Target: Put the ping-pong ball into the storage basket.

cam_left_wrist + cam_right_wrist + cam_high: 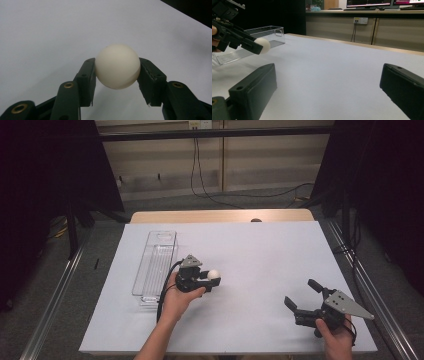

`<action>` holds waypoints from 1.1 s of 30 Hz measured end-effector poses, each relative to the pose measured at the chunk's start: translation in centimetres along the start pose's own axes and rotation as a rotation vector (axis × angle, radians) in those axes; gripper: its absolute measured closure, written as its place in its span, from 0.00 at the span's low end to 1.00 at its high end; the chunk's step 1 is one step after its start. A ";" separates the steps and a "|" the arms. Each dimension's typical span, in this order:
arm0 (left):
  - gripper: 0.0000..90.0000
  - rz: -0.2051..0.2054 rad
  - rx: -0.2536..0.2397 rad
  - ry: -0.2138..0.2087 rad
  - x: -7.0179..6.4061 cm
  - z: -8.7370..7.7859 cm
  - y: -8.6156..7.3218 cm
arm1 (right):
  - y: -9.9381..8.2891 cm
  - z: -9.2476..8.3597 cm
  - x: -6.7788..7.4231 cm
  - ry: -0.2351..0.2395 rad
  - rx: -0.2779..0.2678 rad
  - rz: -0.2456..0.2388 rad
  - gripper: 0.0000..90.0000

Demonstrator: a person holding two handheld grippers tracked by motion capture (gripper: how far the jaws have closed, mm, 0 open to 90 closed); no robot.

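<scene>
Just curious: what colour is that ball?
Creamy white, plain; the ball shows best in the left gripper view.

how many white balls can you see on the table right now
1. The white ball is clamped between the jaws of the left gripper, beside the clear plastic tray. Others could be hidden behind the hand.

Lab: monitors (372, 3), blackout curtains (385, 185)

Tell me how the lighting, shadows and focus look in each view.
High view: the white table is evenly lit, the surroundings dark, and the clear box shows faint glare. Left gripper view: the ball is sharp and softly lit, with a dim shadow on the table beneath it. Right gripper view: its own near fingers look soft and dark, and the background desk is brighter.
</scene>
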State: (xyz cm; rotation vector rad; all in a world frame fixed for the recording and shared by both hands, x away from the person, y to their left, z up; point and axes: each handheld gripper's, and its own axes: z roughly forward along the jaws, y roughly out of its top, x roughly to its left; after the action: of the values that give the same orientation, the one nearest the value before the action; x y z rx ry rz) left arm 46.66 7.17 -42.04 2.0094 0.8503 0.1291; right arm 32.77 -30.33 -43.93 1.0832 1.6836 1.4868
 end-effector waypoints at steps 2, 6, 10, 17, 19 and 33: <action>0.57 -0.002 -0.004 -0.002 0.0 0.0 0.0 | 0.0 0.0 0.0 -0.003 0.000 0.005 0.01; 0.57 0.004 0.008 0.002 0.1 0.1 0.0 | 0.0 0.0 0.1 0.003 0.002 0.003 0.01; 0.57 0.004 0.005 0.007 0.1 0.1 0.0 | 0.0 0.0 0.1 0.005 0.004 0.004 0.01; 0.57 0.008 0.007 0.013 0.3 -0.4 0.1 | 0.0 0.1 0.0 0.003 0.005 -0.006 0.01; 0.57 0.007 0.000 0.013 0.3 -0.6 0.2 | 0.0 0.1 0.1 0.005 0.009 -0.004 0.01; 0.57 0.000 -0.004 0.028 0.8 -1.3 0.4 | 0.0 0.2 0.2 0.003 0.004 -0.003 0.01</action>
State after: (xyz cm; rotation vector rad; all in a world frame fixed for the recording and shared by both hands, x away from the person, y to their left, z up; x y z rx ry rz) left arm 46.96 8.46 -41.17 2.0082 0.8670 0.1592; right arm 32.89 -30.06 -43.97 1.0805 1.6907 1.4841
